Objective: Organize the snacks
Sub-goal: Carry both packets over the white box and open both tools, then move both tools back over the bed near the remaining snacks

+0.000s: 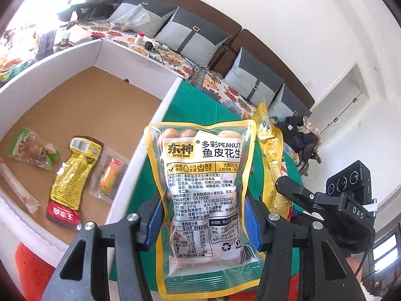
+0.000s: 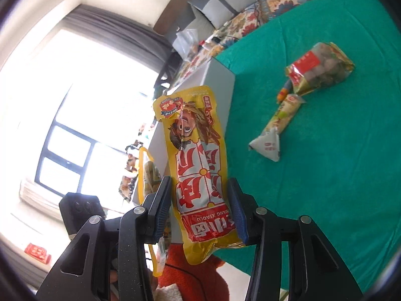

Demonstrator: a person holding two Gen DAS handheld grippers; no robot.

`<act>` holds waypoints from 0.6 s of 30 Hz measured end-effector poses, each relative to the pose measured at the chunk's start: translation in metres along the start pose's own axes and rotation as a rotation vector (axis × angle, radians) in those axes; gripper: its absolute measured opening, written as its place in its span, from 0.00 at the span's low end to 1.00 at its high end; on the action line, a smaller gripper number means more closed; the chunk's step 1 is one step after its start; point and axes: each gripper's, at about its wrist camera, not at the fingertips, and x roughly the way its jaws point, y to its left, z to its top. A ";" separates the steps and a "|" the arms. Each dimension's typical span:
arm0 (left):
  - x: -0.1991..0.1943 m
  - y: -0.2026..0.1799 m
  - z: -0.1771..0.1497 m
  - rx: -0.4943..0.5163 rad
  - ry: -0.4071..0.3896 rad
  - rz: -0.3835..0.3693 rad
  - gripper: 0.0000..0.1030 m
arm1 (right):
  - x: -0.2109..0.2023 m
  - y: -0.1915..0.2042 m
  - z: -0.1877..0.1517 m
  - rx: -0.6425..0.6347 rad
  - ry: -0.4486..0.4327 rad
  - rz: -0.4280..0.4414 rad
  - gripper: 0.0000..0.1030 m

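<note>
Peanut pouch, clear with yellow border (image 1: 203,195), sat clamped in the left claw (image 1: 204,222) beside the white cardboard box's rim (image 1: 140,160). Right claw (image 2: 200,208) gripped a long yellow snack packet (image 2: 198,163) by the green-clothed surface's edge (image 2: 233,95), mostly bare.

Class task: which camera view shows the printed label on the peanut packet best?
The left wrist view: the peanut packet, clamped in the left gripper, faces the lens. The right wrist view shows only its yellow edge, beside the right gripper's packet.

four snack packs (image 1: 72,175) boxed, perhaps three (image 2: 320,70) on cloth
</note>
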 end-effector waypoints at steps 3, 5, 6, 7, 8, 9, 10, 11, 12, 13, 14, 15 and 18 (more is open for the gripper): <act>-0.025 0.041 0.025 -0.018 -0.062 0.124 0.53 | 0.045 0.052 0.005 -0.090 0.064 0.049 0.46; -0.032 0.071 0.039 -0.037 -0.074 0.213 0.53 | 0.074 0.079 0.003 -0.128 0.094 0.054 0.46; -0.032 0.085 0.044 -0.034 -0.073 0.264 0.54 | 0.090 0.090 0.002 -0.147 0.105 0.054 0.46; -0.031 0.098 0.048 -0.026 -0.066 0.323 0.57 | 0.103 0.100 0.000 -0.159 0.110 0.052 0.46; -0.028 0.109 0.051 -0.018 -0.056 0.375 0.58 | 0.117 0.108 -0.002 -0.165 0.114 0.055 0.46; -0.024 0.120 0.052 -0.016 -0.042 0.428 0.64 | 0.130 0.113 -0.004 -0.175 0.122 0.060 0.49; -0.020 0.130 0.051 -0.020 -0.028 0.467 0.70 | 0.141 0.117 -0.011 -0.197 0.140 0.047 0.53; -0.018 0.137 0.048 -0.028 -0.019 0.490 0.73 | 0.150 0.119 -0.015 -0.226 0.153 0.009 0.56; -0.019 0.143 0.044 -0.036 -0.019 0.506 0.74 | 0.155 0.120 -0.019 -0.257 0.162 -0.028 0.63; -0.022 0.147 0.039 -0.043 -0.025 0.521 0.74 | 0.152 0.119 -0.023 -0.284 0.162 -0.056 0.63; -0.027 0.148 0.034 -0.050 -0.042 0.532 0.75 | 0.145 0.116 -0.026 -0.306 0.152 -0.071 0.63; -0.033 0.148 0.031 -0.059 -0.069 0.535 0.78 | 0.135 0.112 -0.028 -0.327 0.133 -0.081 0.63; -0.048 0.135 0.024 -0.064 -0.142 0.512 0.84 | 0.100 0.099 -0.023 -0.433 0.037 -0.170 0.67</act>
